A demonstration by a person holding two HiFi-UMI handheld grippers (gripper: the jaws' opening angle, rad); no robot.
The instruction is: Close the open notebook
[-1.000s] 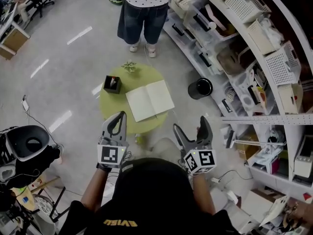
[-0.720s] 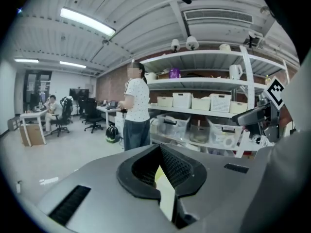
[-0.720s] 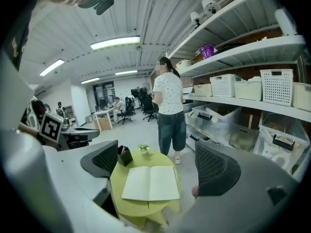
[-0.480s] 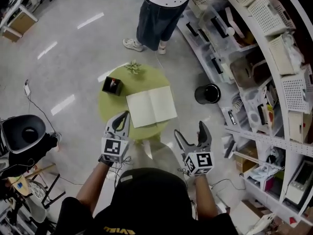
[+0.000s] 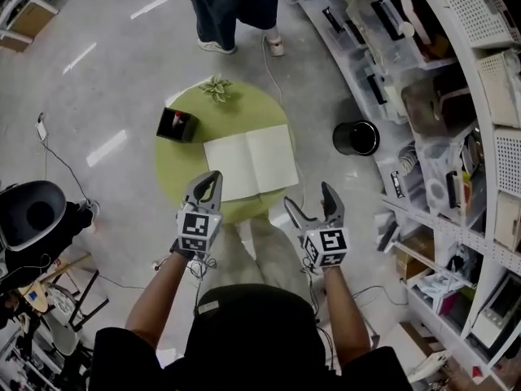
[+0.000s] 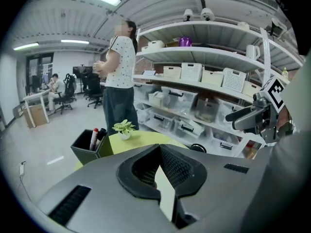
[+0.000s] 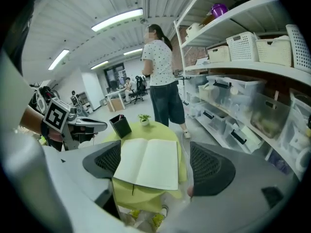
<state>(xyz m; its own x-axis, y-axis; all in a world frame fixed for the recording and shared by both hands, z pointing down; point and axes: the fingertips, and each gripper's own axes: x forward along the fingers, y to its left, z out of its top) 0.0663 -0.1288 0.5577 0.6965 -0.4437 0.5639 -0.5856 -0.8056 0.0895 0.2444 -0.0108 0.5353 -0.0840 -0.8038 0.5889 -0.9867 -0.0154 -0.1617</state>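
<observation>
An open white notebook (image 5: 251, 163) lies flat on a round green table (image 5: 181, 169), its blank pages facing up. Both grippers hover side by side over the table's near edge, short of the notebook and touching nothing. My left gripper (image 5: 213, 177) is shut, with its tips together and nothing held (image 6: 158, 149). My right gripper (image 5: 308, 195) is open; its jaws have just been closing a little, with nothing between them. In the right gripper view the notebook (image 7: 148, 163) shows ahead between the jaws of the right gripper (image 7: 154, 165).
A black pen holder (image 5: 177, 125) and a small potted plant (image 5: 216, 88) stand on the table's far side. A person (image 5: 229, 6) stands just beyond the table. A black bin (image 5: 356, 138) sits on the floor to the right, beside long shelves (image 5: 456, 96) of crates.
Both grippers have come down and forward, to the table's near edge. The right jaws have narrowed slightly. The view has shifted, so the person beyond the table is partly cut off.
</observation>
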